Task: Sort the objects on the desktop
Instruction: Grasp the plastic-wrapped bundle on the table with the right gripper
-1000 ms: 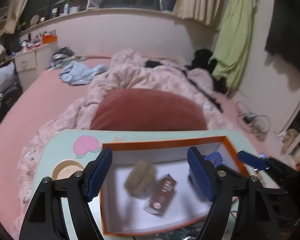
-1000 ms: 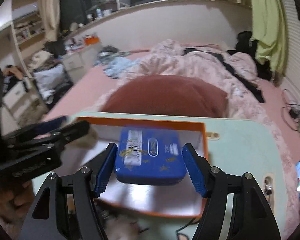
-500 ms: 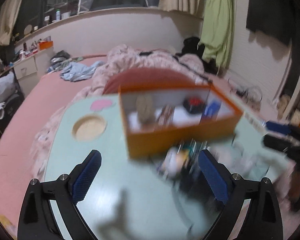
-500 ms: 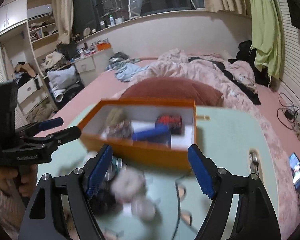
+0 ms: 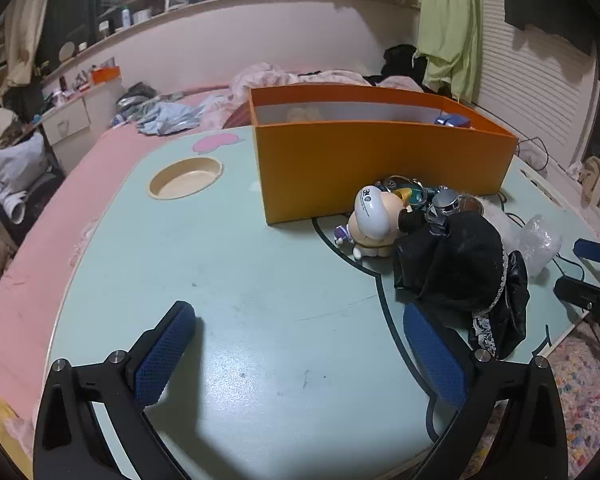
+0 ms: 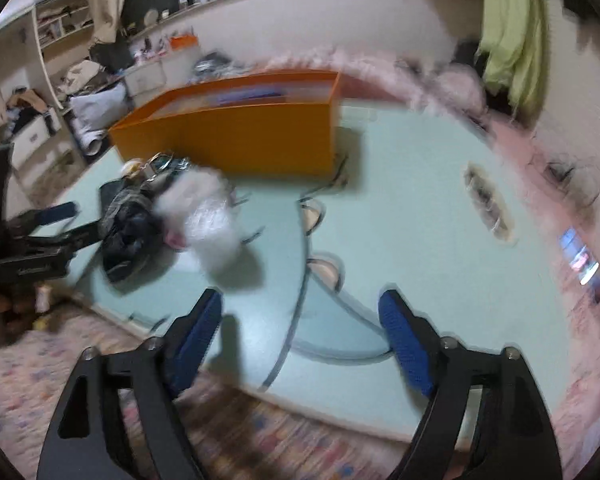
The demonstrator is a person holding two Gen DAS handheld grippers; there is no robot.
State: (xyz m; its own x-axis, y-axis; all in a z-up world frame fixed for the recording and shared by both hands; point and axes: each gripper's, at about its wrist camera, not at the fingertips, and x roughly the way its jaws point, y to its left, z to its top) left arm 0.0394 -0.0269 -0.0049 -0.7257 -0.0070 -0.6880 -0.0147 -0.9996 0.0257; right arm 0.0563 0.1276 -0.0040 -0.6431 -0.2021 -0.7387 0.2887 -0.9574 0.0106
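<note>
Orange box [image 5: 380, 168] on our mint worktop [image 5: 236, 280], black cloth [image 5: 464, 268] beside it, our 2 claws, left [image 5: 300, 344] and right [image 6: 302, 328], just spread apart, empty.

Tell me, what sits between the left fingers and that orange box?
Bare table, as the left wrist view shows; the doll sits off to the right, against the orange box.

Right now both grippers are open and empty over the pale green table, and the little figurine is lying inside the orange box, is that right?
Not quite. The figurine lies on the pale green table, outside the orange box and against its front wall, as the left wrist view shows. The rest holds: the left gripper and right gripper are open and empty.
</note>
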